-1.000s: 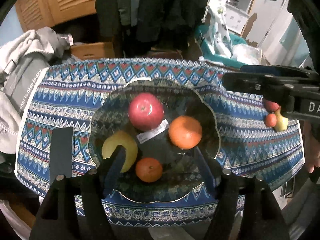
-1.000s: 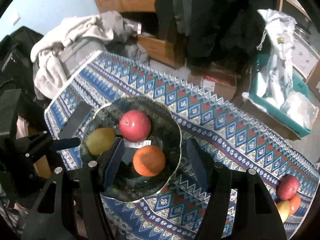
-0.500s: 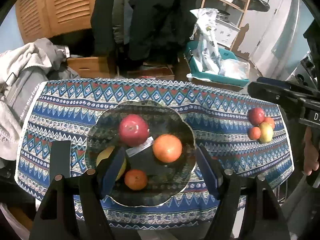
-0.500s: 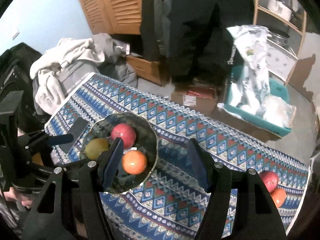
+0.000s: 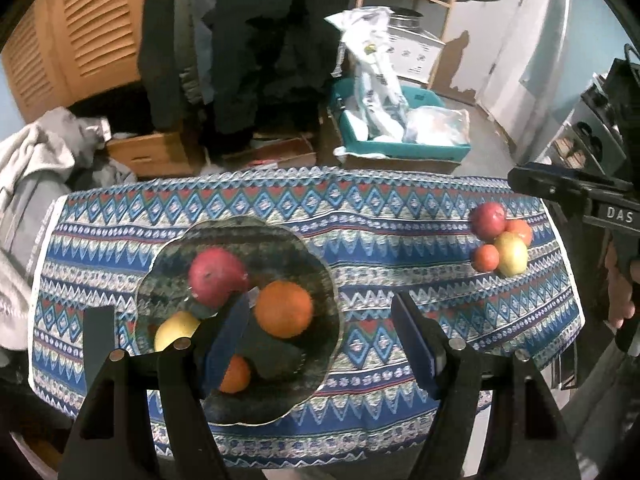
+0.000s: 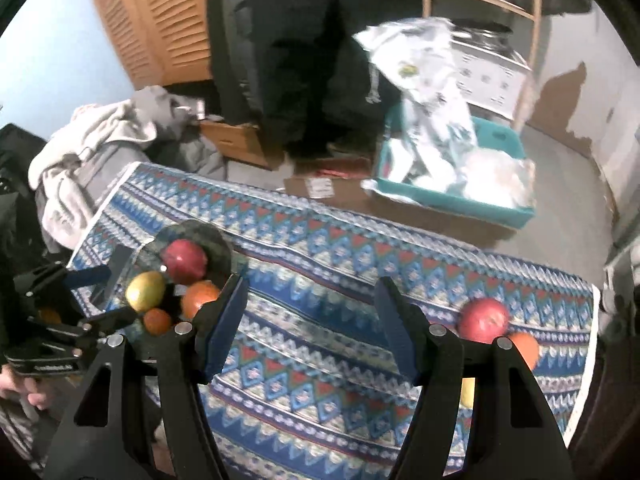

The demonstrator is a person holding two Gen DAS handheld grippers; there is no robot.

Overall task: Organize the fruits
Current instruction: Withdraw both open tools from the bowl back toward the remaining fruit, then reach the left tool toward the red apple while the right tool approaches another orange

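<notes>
patterned tablecloth (image 6: 320, 264); fruit pile (image 6: 484, 320) — beside right gripper (image 6: 312, 320); jaws apart, empty

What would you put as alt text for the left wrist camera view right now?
A glass plate on a blue patterned tablecloth holds a red apple, a large orange, a small orange and a yellow fruit. The empty left gripper frames it from above. Four more fruits cluster at the cloth's right end, near the right gripper.
</notes>
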